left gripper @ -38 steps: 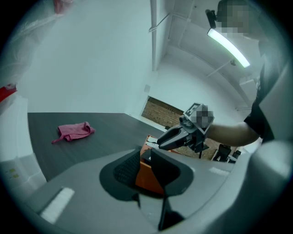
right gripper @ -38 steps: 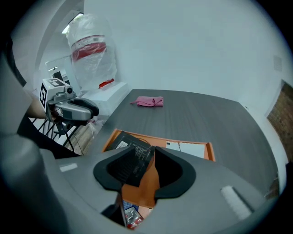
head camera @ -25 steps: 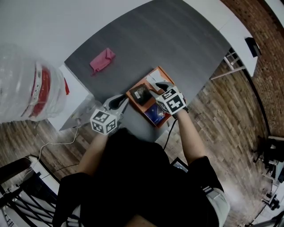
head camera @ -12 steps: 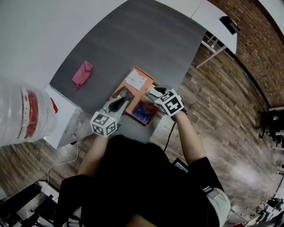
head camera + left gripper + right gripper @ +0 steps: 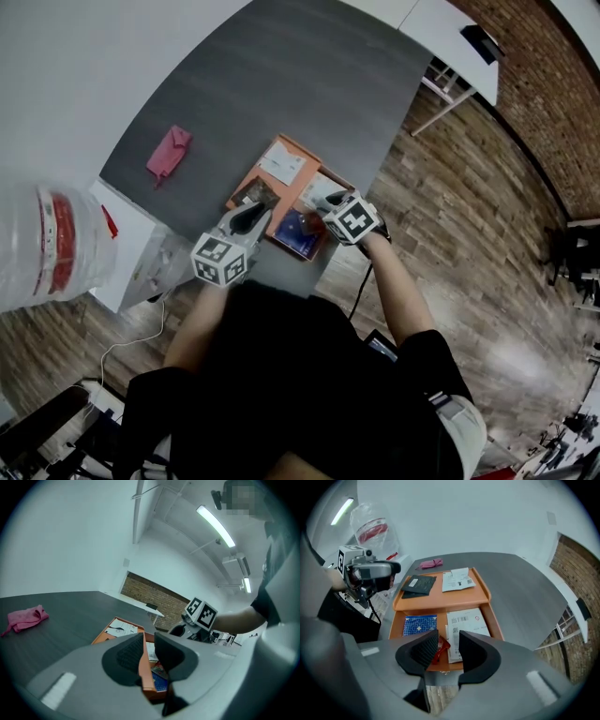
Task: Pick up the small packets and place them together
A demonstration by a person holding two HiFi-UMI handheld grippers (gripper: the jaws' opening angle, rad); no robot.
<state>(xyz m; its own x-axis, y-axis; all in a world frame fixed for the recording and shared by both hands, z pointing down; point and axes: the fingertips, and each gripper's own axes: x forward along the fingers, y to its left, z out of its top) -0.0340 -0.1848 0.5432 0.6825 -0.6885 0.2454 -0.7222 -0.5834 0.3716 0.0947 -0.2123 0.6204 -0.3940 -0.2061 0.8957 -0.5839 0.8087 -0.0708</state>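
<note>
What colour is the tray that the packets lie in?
Orange; the tray shows best in the right gripper view.

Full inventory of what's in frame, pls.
orange tray: 1, orange, on table
black packet: 1, black, tray's far compartment
white packets: 2, white, one per compartment
blue packet: 1, blue, near compartment
red packet: 1, red, near compartment, below right jaws
cloth: 1, pink, on table beyond tray
table: 1, dark grey
bag: 1, clear, red contents, left of table
left gripper: 1, grey, jaws astride tray's wall
right gripper: 1, grey, jaws apart, just closing, over red packet
</note>
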